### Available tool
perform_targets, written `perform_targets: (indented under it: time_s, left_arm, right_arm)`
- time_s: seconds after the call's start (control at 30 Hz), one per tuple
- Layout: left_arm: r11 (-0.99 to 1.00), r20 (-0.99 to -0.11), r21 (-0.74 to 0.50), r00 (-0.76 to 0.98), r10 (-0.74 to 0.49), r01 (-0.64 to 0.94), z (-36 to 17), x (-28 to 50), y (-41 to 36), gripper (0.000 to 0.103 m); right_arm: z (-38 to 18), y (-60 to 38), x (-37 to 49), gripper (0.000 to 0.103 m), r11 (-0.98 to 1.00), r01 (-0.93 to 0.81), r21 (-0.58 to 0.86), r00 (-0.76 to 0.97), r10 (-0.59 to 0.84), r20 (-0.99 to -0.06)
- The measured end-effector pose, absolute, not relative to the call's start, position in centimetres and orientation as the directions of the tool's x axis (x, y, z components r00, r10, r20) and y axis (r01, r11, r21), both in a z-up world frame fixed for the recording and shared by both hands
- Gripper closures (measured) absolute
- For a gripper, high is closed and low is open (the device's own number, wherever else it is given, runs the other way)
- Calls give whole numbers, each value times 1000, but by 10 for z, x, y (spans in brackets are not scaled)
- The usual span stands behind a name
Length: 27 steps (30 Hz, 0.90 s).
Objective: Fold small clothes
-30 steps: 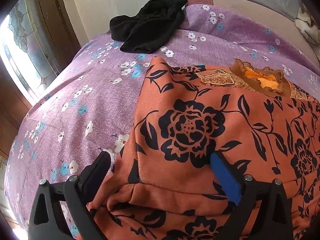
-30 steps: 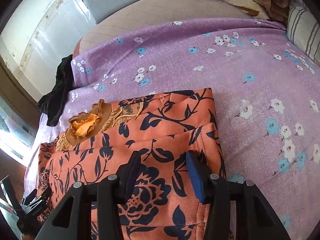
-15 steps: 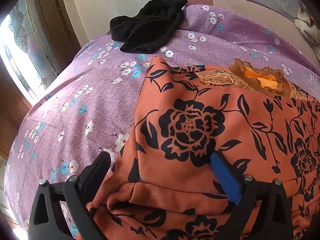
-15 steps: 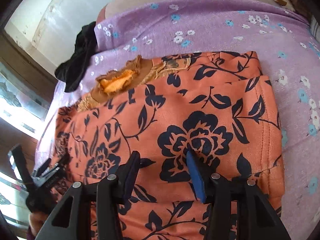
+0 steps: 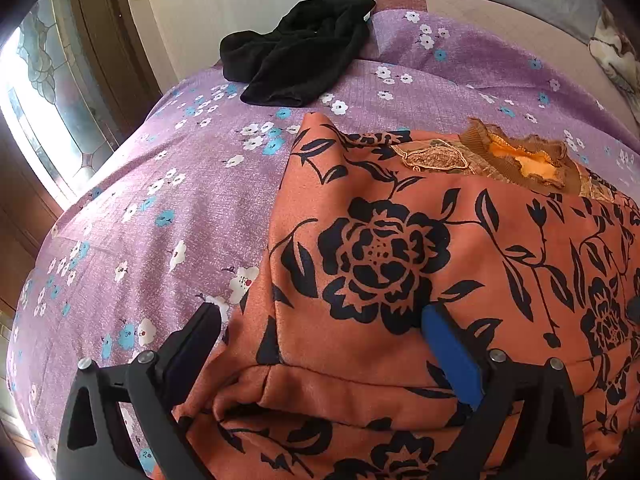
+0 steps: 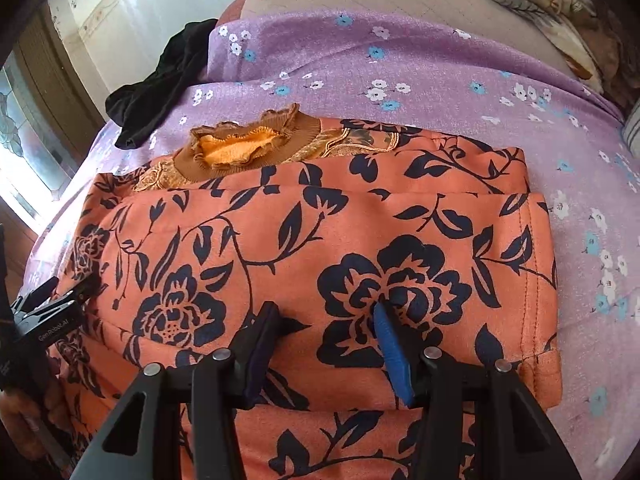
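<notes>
Right gripper (image 6: 326, 326) over folded orange floral garment (image 6: 320, 240), jaws apart, pads resting on top layer, nothing pinched. Left gripper (image 5: 320, 334) spread wide, straddling garment's near left corner, not clamped. Garment lies on purple flowered bedsheet (image 5: 168, 200), collar (image 6: 240, 146) at far side. Black cloth (image 5: 300, 60) well apart, at sheet's far edge.

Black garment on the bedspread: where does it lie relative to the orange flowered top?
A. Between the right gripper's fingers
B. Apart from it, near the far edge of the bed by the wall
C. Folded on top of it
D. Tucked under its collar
B: the black garment sits bunched near the bed's far edge, with bare purple bedspread between it and the orange flowered top.
</notes>
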<state>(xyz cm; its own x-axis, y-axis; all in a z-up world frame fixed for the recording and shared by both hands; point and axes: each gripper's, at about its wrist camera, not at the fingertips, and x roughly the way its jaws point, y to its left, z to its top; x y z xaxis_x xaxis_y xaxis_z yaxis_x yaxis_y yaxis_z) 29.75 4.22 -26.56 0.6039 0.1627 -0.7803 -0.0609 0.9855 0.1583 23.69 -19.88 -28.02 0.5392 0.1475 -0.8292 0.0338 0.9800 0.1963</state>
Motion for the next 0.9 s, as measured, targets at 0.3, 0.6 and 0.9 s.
perform_targets:
  time_s: [0.3, 0.6, 0.9]
  left_arm:
    - [987, -783, 150, 602, 156, -61, -266, 297, 43, 3]
    - [983, -720, 177, 675, 162, -47, -247, 294, 42, 3]
    - [998, -830, 59, 554, 66, -31, -271, 308, 50, 0]
  right_arm:
    - [-256, -192, 228, 49, 979, 10, 206, 604, 158, -781]
    - [-274, -232, 240, 50, 954, 110, 278, 523, 182, -832]
    - [-279, -250, 241, 49, 904, 153, 400, 497, 279, -822]
